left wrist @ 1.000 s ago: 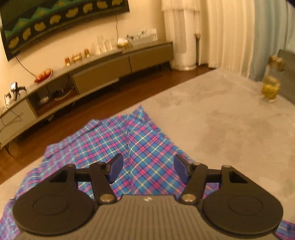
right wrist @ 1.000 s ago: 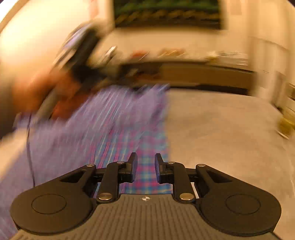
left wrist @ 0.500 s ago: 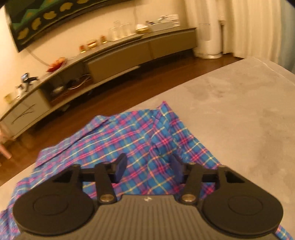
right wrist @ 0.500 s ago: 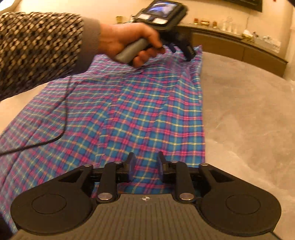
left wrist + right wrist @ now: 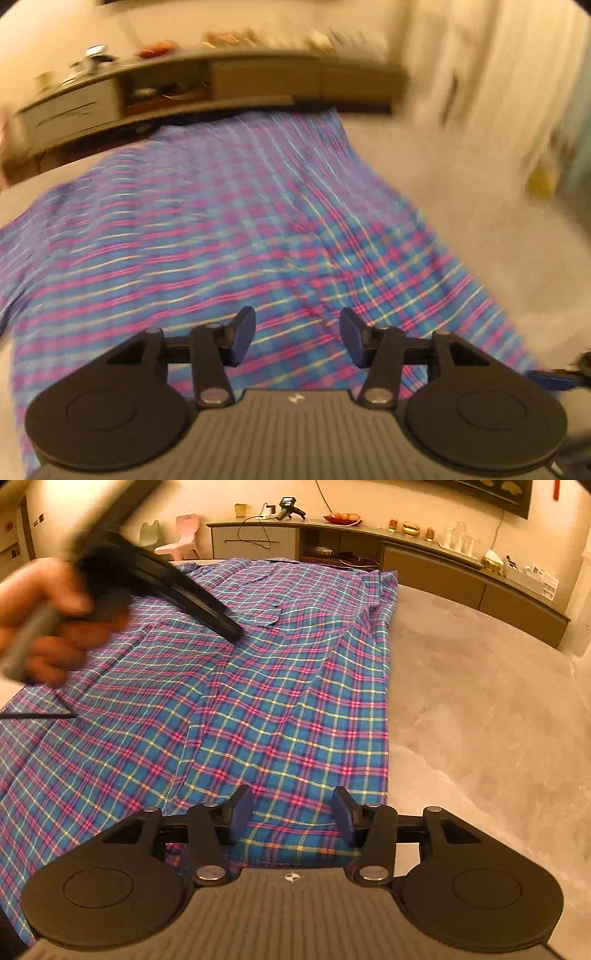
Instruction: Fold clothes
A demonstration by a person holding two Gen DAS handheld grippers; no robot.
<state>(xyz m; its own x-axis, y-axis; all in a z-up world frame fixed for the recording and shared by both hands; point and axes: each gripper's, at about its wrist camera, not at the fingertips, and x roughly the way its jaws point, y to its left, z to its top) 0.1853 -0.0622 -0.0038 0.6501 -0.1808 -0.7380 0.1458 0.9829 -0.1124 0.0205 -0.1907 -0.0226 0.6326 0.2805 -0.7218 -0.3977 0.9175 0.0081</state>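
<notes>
A blue, pink and yellow plaid shirt (image 5: pixel 288 686) lies spread on a grey surface (image 5: pixel 480 709), with its right side folded in along a straight edge. It also fills the blurred left wrist view (image 5: pixel 207 229). My right gripper (image 5: pixel 291 812) is open and empty, low over the shirt's near hem. My left gripper (image 5: pixel 297 338) is open and empty above the shirt. In the right wrist view the left gripper's body (image 5: pixel 162 583) and the hand holding it hover blurred over the shirt's upper left.
A long low cabinet (image 5: pixel 424 565) with glasses, jars and a red dish runs along the far wall. Small pink and green chairs (image 5: pixel 177 539) stand at the left. A black cable (image 5: pixel 37 716) lies across the shirt's left side. Curtains (image 5: pixel 498 74) hang right.
My right gripper has opened wide from nearly shut. The left gripper has swung back toward the near side and now looks along the whole shirt, blurred with motion.
</notes>
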